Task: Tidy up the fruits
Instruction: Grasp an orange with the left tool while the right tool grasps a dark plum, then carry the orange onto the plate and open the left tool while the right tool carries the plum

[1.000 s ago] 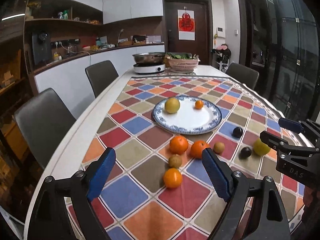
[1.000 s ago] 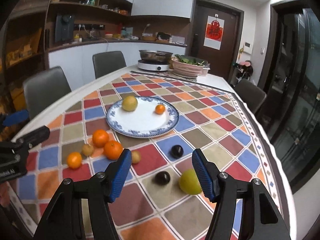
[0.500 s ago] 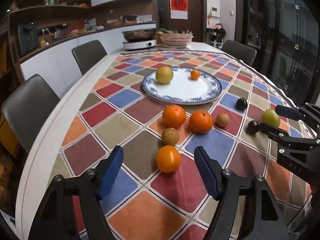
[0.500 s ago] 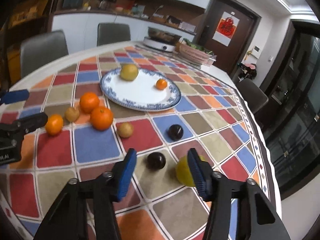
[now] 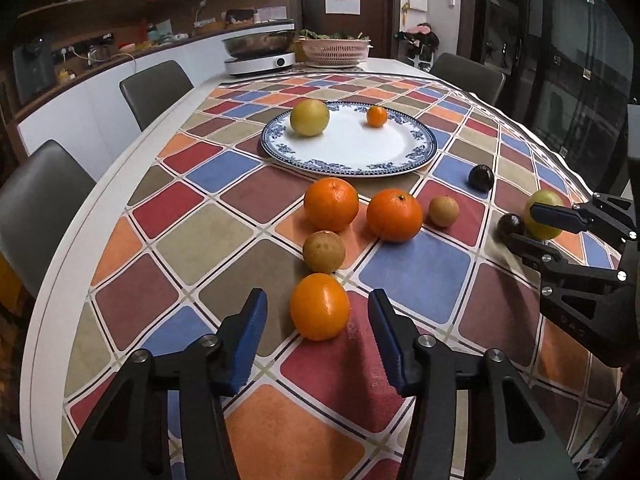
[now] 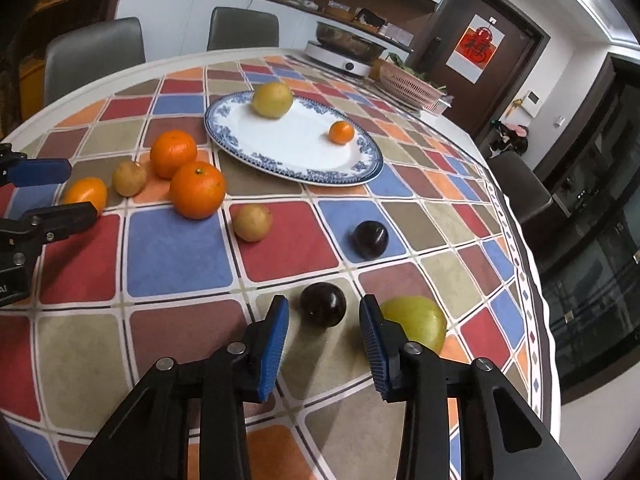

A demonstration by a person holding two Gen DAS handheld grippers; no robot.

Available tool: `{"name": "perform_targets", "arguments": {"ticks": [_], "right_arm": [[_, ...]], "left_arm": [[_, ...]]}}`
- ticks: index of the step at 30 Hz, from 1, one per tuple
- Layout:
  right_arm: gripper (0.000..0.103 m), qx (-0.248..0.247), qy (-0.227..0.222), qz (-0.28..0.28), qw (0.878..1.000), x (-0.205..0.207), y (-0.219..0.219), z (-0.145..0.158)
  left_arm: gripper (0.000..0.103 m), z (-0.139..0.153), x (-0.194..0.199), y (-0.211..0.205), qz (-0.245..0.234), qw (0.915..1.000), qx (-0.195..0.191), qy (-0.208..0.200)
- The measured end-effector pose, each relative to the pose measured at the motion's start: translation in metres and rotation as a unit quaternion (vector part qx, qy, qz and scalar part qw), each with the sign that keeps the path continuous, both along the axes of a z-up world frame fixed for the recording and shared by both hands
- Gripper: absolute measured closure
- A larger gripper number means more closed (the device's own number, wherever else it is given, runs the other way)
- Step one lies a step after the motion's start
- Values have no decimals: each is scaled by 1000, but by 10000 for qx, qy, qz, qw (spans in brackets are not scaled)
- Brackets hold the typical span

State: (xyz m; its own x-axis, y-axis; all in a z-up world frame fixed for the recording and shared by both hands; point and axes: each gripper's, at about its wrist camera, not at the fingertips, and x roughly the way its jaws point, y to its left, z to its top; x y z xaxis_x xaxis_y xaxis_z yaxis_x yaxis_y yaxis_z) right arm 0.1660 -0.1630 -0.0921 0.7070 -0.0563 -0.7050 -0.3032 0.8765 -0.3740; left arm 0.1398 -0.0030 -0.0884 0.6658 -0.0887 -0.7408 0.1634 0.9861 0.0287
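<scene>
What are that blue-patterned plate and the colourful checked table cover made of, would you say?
The plate looks like glazed ceramic or porcelain: a smooth white face with a soft sheen and a printed blue rim. The table cover seems to be a woven fabric: matte, faintly grainy squares, and it drapes over the table edge.

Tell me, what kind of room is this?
Probably a home kitchen and dining room: a long dining table with a checked cloth, grey padded chairs beside it, and a steel pot on a white cooker.
</scene>
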Motion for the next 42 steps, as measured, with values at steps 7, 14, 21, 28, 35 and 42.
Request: {"name": "perform_targets", "arguments": {"ticks": [7,14,21,28,35,42], "right_arm": [[66,-90,93,15,9999,9,2,-10],[74,-27,86,19,10000,16,2,-12],[75,26,15,79,10000,14,2,-11],[75,367,-61,185,9991,5,2,5],[75,835,-109,349,9958,-5,2,29],[75,1352,-118,392,9900,-9,-5,52]], "left_arm": [[61,-4,7,0,3,9999,-57,111],[70,-5,12,0,5,9998,-123,166],[71,-4,11,-2,-19,9998,-115,138],[71,11,4,-2,-83,9998,-143,-60],[71,30,-5,-4,-158,9993,-136,-314],[71,53,-9,-6,-270,9979,-237,-539]]}}
